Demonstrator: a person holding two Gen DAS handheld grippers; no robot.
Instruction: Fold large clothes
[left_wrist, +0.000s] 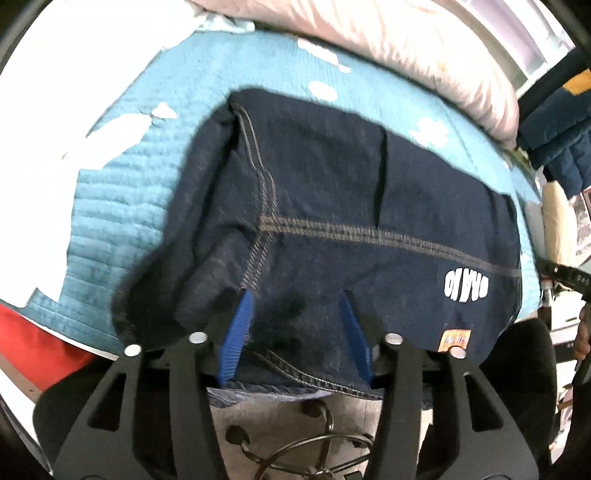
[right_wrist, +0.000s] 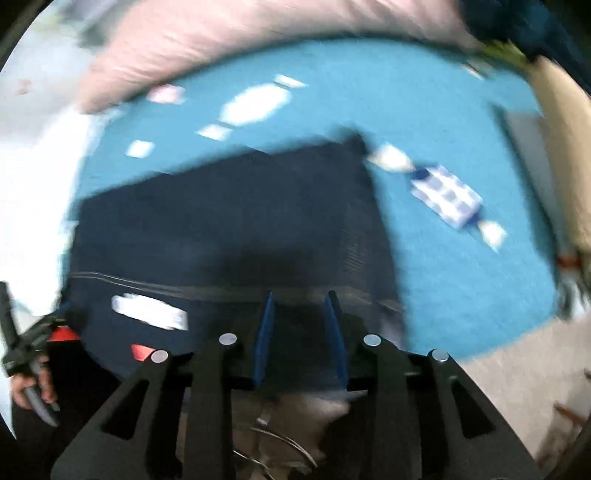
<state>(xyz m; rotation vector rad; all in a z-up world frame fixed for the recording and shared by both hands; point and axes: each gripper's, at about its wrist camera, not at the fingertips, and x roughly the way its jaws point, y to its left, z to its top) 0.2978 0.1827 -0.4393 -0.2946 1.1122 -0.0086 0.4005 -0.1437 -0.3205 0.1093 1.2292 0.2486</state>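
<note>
A dark navy denim garment (left_wrist: 332, 184) lies folded on a turquoise bed cover (left_wrist: 129, 203), grey stitching across it, a white logo (left_wrist: 467, 286) and an orange label (left_wrist: 456, 338) near its front edge. Its hem hangs over the bed's near edge. My left gripper (left_wrist: 297, 314) hovers at that edge, open, blue fingers (left_wrist: 240, 321) apart with cloth lying between them, not pinched. The right wrist view is blurred: the same garment (right_wrist: 221, 221) fills the lower left, and my right gripper (right_wrist: 300, 325) stands over its near right corner, fingers apart, pressing nothing.
A pink pillow (left_wrist: 424, 48) runs along the far side of the bed. Dark blue clothes (left_wrist: 557, 140) hang at the right. A red object (left_wrist: 37, 343) sits at the bed's lower left. Beige floor with a wire frame (left_wrist: 295, 443) lies below. The cover (right_wrist: 461, 277) spreads to the garment's right.
</note>
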